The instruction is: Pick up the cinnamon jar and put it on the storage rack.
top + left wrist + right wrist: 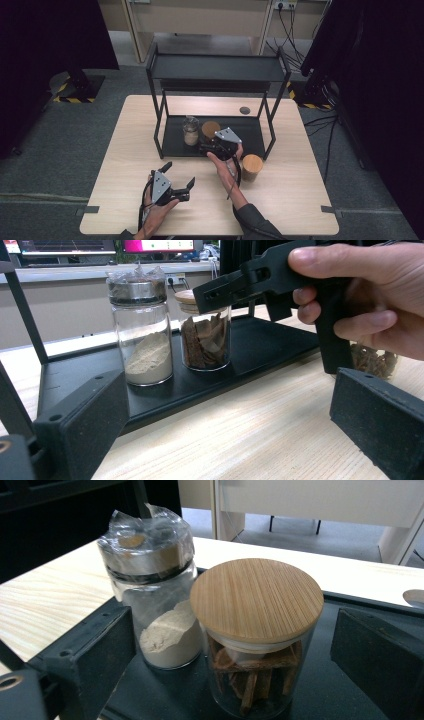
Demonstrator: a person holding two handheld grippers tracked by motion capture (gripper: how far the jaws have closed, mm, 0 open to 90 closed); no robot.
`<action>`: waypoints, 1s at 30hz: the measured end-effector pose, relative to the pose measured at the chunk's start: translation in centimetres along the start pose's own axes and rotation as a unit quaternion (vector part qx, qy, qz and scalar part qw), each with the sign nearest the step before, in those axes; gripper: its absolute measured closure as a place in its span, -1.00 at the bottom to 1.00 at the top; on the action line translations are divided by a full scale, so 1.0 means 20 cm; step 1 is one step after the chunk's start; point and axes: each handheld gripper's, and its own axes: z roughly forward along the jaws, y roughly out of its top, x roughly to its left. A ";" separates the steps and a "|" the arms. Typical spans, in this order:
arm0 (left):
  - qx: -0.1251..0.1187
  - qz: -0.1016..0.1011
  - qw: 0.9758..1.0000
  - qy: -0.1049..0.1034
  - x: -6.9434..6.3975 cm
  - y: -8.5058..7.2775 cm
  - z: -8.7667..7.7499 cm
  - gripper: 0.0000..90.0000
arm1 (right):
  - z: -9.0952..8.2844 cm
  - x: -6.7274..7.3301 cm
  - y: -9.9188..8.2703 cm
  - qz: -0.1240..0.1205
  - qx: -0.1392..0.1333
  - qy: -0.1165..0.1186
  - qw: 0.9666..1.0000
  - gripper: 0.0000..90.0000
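High view shows my right gripper (212, 146) at the front edge of the black rack's lower tray (250, 131), with its jaws standing wide on either side of the wooden-lidded jar (210, 129) and not pressing on it. That jar stands upright on the tray, just beside a plastic-wrapped jar of pale powder (190, 131) to its left. In the right gripper view the bamboo lid (256, 599) sits between my two black jaws with clear space on both sides, and dark bark-like pieces fill the glass below it. A second wooden-lidded jar (252, 167) stands on the surface just right of my right hand (224, 165), off the tray. My left gripper (172, 184) rests low near the front of the surface (130, 145), well apart from the rack, held in my left hand (157, 210); its jaws are spread wide with nothing between them. From the left gripper view I see both tray jars side by side and my right gripper reaching the bark jar from the right
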 end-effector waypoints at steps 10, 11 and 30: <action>0.000 0.000 1.000 0.000 0.00 0.00 0.00 -0.96 | -0.07 0.03 0.00 -0.001 -0.011 0.023 1.000 -0.90; 0.000 0.000 1.000 0.000 0.00 0.00 0.00 -0.96 | -0.07 0.04 0.00 -0.001 -0.012 0.025 1.000 -0.90; 0.000 0.000 1.000 0.001 0.00 0.00 0.00 -0.96 | -0.19 0.02 -0.07 -0.007 -0.017 0.045 0.999 -0.90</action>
